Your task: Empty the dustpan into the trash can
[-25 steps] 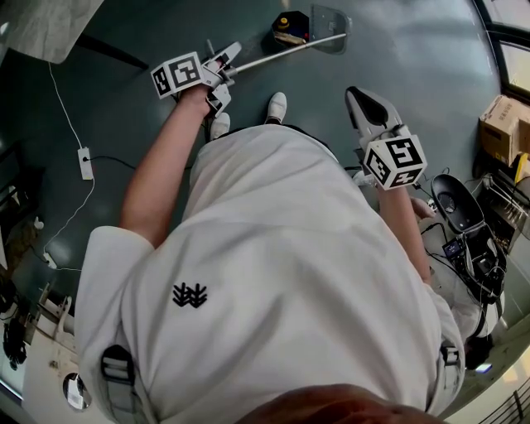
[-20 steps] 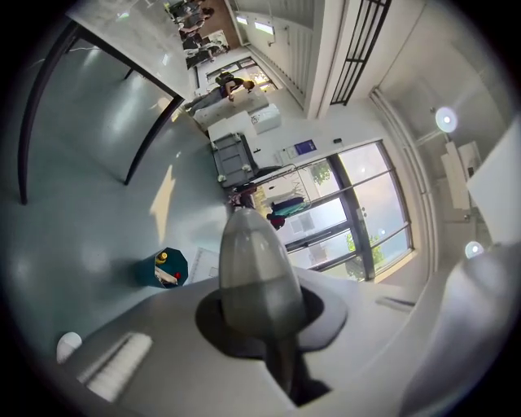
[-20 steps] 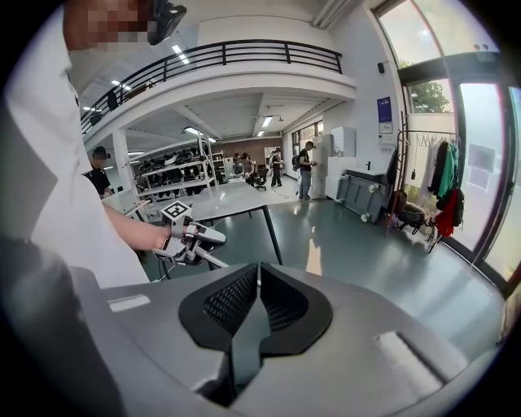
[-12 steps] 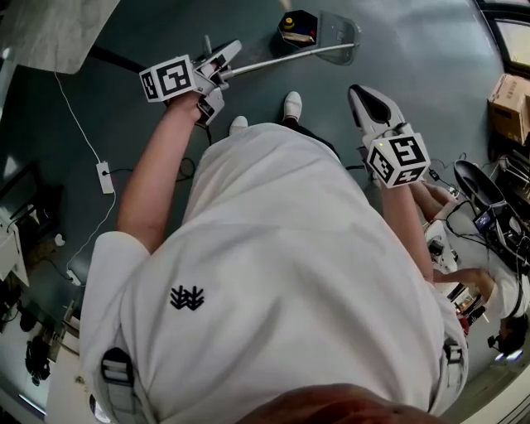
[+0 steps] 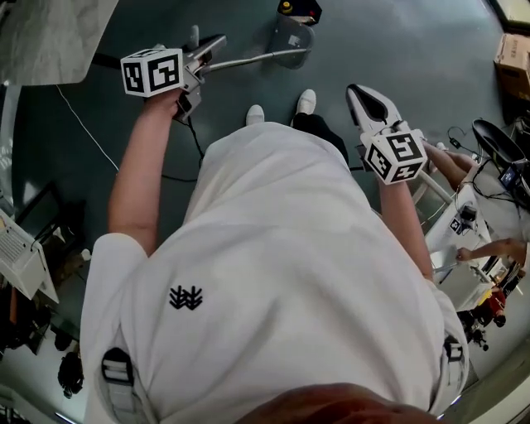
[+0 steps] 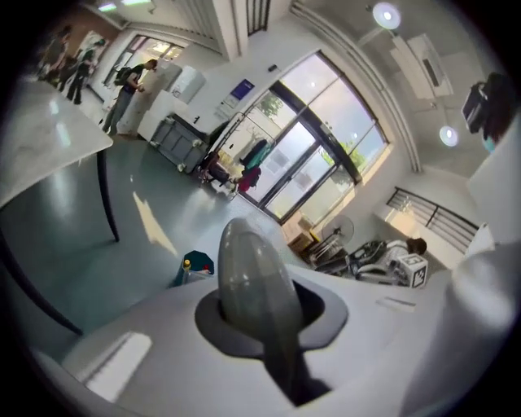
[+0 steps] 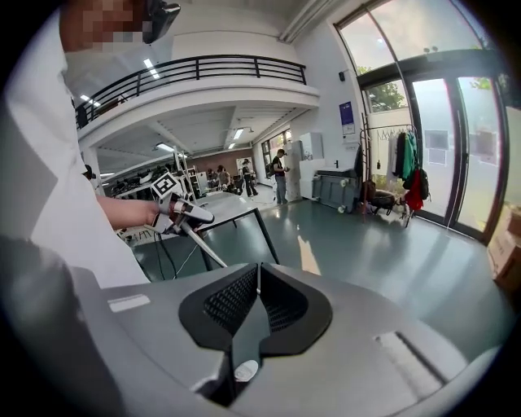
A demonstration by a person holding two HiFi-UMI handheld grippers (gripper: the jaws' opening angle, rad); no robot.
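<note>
Dustpan [image 5: 290, 37], grey, long slim handle [image 5: 252, 59]

A glossy grey-green floor [image 5: 414, 66] runs through a tall, bright hall. Glass doors [image 7: 452, 155] on the right let in daylight, a clothes rack [image 7: 403, 175] just beside them. A mezzanine with a black railing [image 7: 203, 69] crosses the far wall. Round ceiling lights [image 6: 387, 15] glow overhead. A pale table [image 6: 41, 147] on black legs stands at the left.
</note>
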